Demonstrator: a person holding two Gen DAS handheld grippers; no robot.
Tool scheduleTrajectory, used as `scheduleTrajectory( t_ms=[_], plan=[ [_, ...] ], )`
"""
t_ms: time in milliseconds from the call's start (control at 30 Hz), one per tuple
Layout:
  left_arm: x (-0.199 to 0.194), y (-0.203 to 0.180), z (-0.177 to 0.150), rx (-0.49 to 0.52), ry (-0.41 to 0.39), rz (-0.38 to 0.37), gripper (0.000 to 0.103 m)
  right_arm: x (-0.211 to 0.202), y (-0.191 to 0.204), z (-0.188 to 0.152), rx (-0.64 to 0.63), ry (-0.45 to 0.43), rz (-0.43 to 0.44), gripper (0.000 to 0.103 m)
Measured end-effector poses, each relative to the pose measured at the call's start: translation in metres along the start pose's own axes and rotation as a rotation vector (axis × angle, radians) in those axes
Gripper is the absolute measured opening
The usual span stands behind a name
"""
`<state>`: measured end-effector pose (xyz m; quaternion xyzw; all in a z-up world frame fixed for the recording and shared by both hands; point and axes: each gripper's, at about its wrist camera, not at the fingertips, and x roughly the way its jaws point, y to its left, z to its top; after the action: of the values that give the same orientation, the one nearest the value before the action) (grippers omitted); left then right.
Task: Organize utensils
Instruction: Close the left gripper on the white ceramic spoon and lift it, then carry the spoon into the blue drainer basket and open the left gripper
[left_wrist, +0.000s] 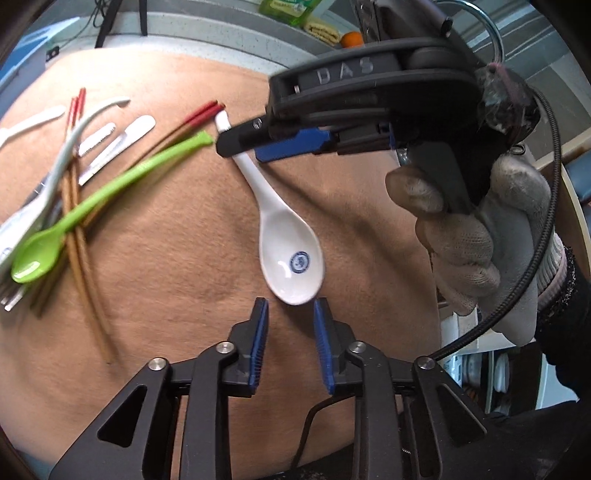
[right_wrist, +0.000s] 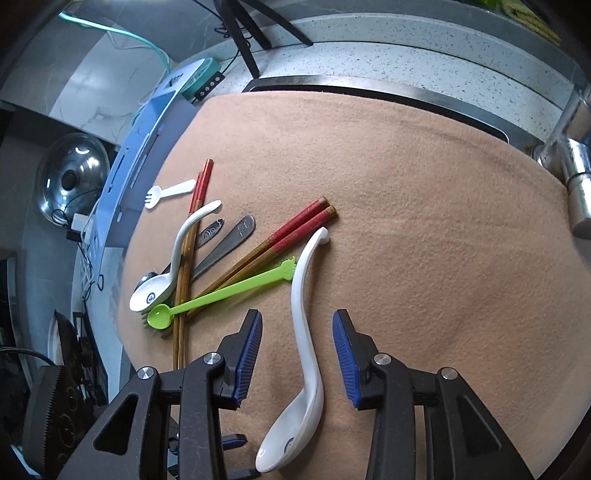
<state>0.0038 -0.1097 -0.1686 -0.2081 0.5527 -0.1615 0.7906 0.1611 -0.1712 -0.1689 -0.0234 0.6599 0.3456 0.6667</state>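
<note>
The right gripper (right_wrist: 297, 354) stands wide open, its blue pads either side of the white spoon's (right_wrist: 304, 332) handle without touching it, so it has hold of nothing. In the left wrist view that same gripper (left_wrist: 240, 146) hangs over the handle near its tip (whether it touches there I cannot tell). The left gripper (left_wrist: 290, 325) is partly open and bare, its fingertips just short of the spoon's (left_wrist: 284, 229) bowl. The spoon lies on the tan cloth (right_wrist: 424, 221), its long axis running from the bowl by the left gripper to the handle tip near the red-ended chopsticks (right_wrist: 295, 230). Beside it lies the green spoon (right_wrist: 221, 295), crossing a heap of other utensils.
</note>
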Motion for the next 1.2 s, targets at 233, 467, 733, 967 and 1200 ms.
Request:
scheduleTrajectory(
  t_ms=[233,467,733,967,1200],
  plan=[
    [0.019,-0.002,-0.002,-0.079,0.02,-0.011,0.03,0.009,0.001,0.007,-0.023,0.016,-0.003,0.036],
    [0.028,-0.005,0.024,-0.123,-0.007,0.001,0.03,0.012,0.002,0.007,-0.048,0.028,-0.002,0.014],
    [0.026,-0.005,0.024,-0.096,-0.045,0.031,0.029,0.003,-0.008,0.002,-0.032,0.004,0.002,0.009],
    [0.002,-0.01,0.022,-0.051,-0.074,0.049,0.027,-0.012,-0.012,-0.002,0.011,-0.035,0.027,0.008],
    [-0.015,0.011,0.018,-0.021,-0.13,0.072,0.027,-0.025,0.014,0.009,0.005,-0.079,0.052,0.008]
  ],
)
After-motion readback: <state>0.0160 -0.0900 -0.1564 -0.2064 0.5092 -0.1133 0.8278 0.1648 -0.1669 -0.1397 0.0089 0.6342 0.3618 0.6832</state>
